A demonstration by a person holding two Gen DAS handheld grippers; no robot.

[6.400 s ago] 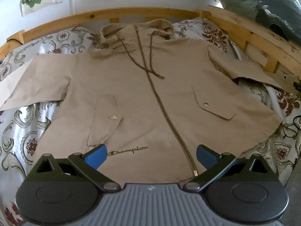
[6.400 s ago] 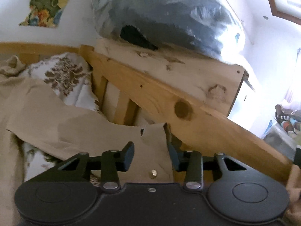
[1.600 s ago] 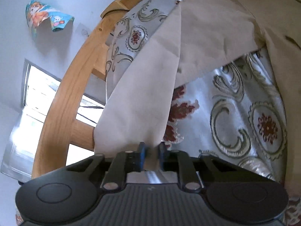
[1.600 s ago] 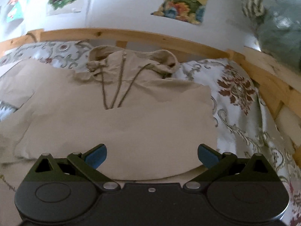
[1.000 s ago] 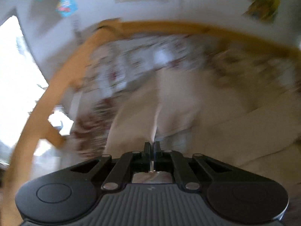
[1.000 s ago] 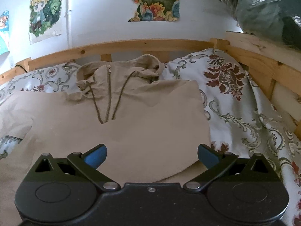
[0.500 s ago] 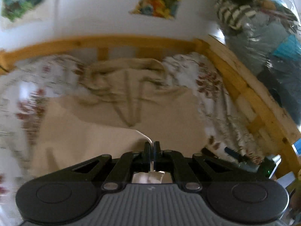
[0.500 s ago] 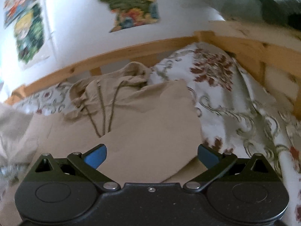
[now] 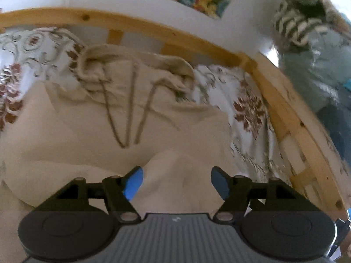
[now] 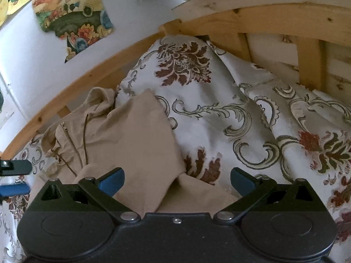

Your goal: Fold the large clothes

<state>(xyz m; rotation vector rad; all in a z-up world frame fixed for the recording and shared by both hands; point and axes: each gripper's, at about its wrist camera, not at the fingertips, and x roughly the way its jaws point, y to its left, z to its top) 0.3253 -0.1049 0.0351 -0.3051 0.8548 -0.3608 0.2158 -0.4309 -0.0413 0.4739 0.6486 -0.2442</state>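
Note:
A tan hooded jacket (image 9: 92, 122) lies front up on the bed, hood and drawstrings toward the headboard. Both sleeves are folded in over its chest. My left gripper (image 9: 176, 183) is open just above the folded-in left sleeve (image 9: 173, 171), holding nothing. My right gripper (image 10: 177, 180) is open and empty over the jacket's right side (image 10: 136, 144), where the folded right sleeve ends. The left gripper's fingers (image 10: 15, 167) show at the left edge of the right wrist view.
The bed has a floral white cover (image 10: 241, 114) and a wooden rail (image 9: 283, 109) along the back and right side. Bagged clothes (image 9: 318, 50) are piled beyond the right rail. Posters (image 10: 72, 15) hang on the wall.
My left gripper carried the left sleeve over the jacket's chest and opened, dropping it there. My right gripper stayed open and turned right toward the bedcover.

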